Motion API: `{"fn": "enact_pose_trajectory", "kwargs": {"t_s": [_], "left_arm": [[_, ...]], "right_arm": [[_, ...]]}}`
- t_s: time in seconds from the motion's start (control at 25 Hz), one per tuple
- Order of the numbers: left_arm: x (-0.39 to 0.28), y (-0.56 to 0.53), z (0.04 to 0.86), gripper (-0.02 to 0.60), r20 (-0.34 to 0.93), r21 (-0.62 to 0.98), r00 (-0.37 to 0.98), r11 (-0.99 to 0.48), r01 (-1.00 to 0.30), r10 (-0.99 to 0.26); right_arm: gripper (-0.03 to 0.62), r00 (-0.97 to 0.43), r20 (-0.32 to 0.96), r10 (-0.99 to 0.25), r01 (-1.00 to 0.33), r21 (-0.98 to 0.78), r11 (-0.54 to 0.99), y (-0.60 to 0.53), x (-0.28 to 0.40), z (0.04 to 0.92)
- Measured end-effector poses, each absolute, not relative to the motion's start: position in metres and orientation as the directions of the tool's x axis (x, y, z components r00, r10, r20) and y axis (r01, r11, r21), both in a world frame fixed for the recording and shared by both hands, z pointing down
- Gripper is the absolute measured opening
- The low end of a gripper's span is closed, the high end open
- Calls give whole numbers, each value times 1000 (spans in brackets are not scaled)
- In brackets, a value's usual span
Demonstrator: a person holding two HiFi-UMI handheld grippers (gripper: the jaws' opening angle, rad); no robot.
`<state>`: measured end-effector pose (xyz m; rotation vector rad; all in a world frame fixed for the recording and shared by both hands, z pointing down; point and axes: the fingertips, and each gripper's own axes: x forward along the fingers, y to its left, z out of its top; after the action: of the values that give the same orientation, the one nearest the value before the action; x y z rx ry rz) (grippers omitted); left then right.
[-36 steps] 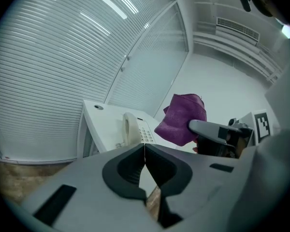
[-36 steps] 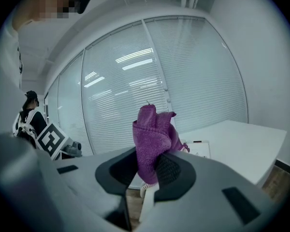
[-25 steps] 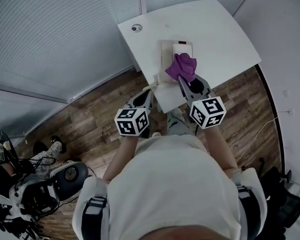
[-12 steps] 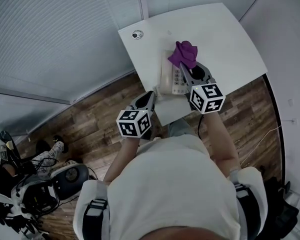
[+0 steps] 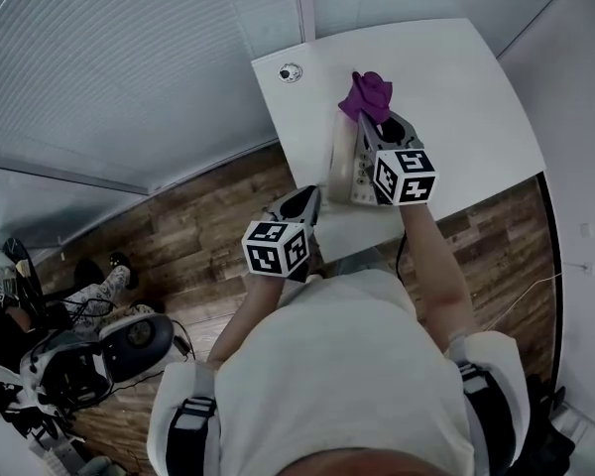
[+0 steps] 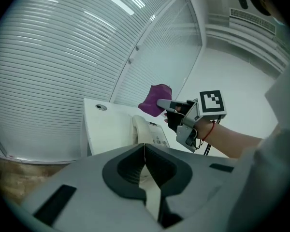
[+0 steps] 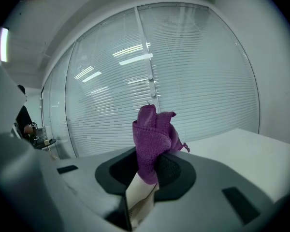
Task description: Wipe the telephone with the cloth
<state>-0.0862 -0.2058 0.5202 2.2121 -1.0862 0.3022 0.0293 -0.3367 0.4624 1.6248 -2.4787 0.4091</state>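
Observation:
A beige telephone (image 5: 345,159) lies on the white table (image 5: 456,87). In the left gripper view the telephone (image 6: 147,132) shows its handset and keypad. My right gripper (image 5: 373,127) is shut on a purple cloth (image 5: 369,95) and holds it over the phone's far end. In the left gripper view the cloth (image 6: 155,100) hangs clear above the phone in the right gripper (image 6: 170,105). In the right gripper view the cloth (image 7: 152,134) sticks up from between the jaws. My left gripper (image 5: 303,202) is shut and empty at the table's near edge, its jaws (image 6: 145,151) pointing at the phone.
A round grommet (image 5: 290,71) sits in the table's far left corner. Slatted blinds (image 5: 129,58) run along the left side and behind the table. Wooden floor (image 5: 208,226) lies below, with dark equipment (image 5: 79,360) at the lower left.
My right gripper has carried the cloth from the middle of the phone along it to its far end. The left gripper has stayed near the table's front edge.

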Motion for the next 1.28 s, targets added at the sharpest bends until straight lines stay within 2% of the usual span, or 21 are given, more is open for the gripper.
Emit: {"fn": "enact_pose_trajectory", "kwargs": {"t_s": [0.56,1.28], "left_arm": [[-83,-212,525,21,485,454,618,-426,-783,-619],[-92,-189,530,21,483,463,623,-424,-778,-616]], "right_arm": [[91,-408,358,-840,-913,-142,383,-363,14,498],[91,-408,388,-826,-909,-94,405,-334,-2,511]]}}
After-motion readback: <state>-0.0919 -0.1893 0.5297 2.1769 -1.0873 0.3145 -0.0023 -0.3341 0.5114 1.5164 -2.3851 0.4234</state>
